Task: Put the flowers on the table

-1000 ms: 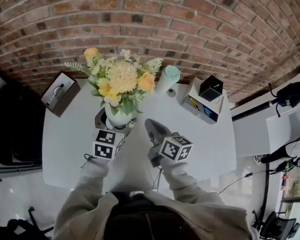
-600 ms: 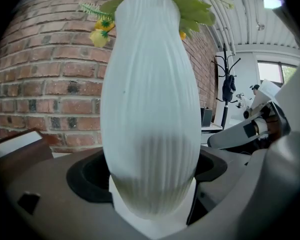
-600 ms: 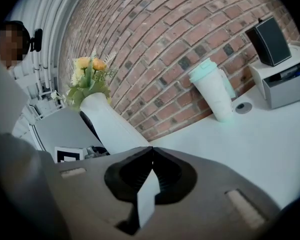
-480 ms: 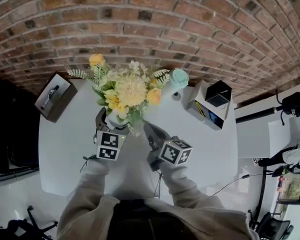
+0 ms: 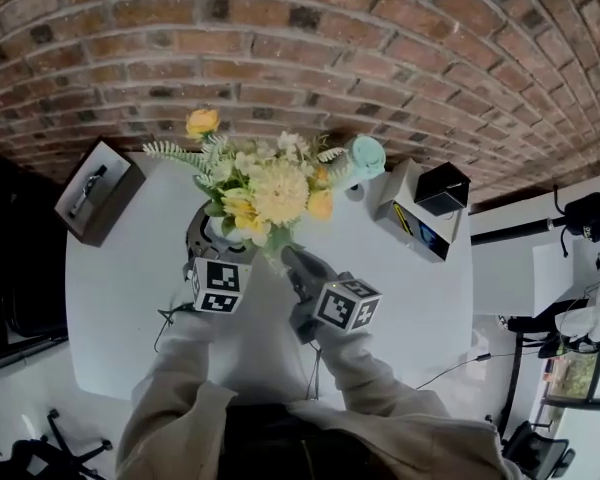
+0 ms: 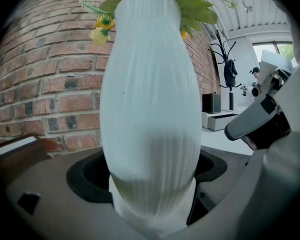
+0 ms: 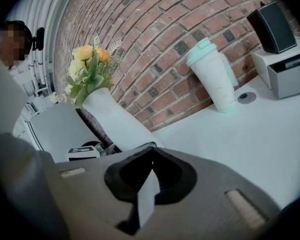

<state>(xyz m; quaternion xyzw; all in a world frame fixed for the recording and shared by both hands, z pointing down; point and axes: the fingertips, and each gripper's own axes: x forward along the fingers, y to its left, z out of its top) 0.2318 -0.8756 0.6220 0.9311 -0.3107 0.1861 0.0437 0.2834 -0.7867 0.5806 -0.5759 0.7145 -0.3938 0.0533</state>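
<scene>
The left tongs (image 5: 206, 240) are gripping the white ribbed vase (image 6: 150, 99), with the jaws standing wide and pressing on its lower body from both sides. The vase is standing upright, its long axis running vertically. Its narrow neck is pointing up and its broad belly is sitting just above the jaws. The flowers (image 5: 268, 184), yellow, cream and orange with green fern sprigs, are spreading out of the neck and leaning slightly towards the brick wall (image 5: 300, 48).

The bunch is hanging over the back middle of the white table (image 5: 130, 278), between a brown tissue box (image 5: 92, 190) at the left and a mint tumbler (image 5: 366, 156) at the right. A white box (image 5: 420, 220) with a black cube on it is lying further right. The blooms and the tongs are hiding the base, so it may be touching the table or hovering just over it.

The right tongs (image 7: 150, 151) are resting beside the vase without touching it, jaws pressed together with nothing between them.
</scene>
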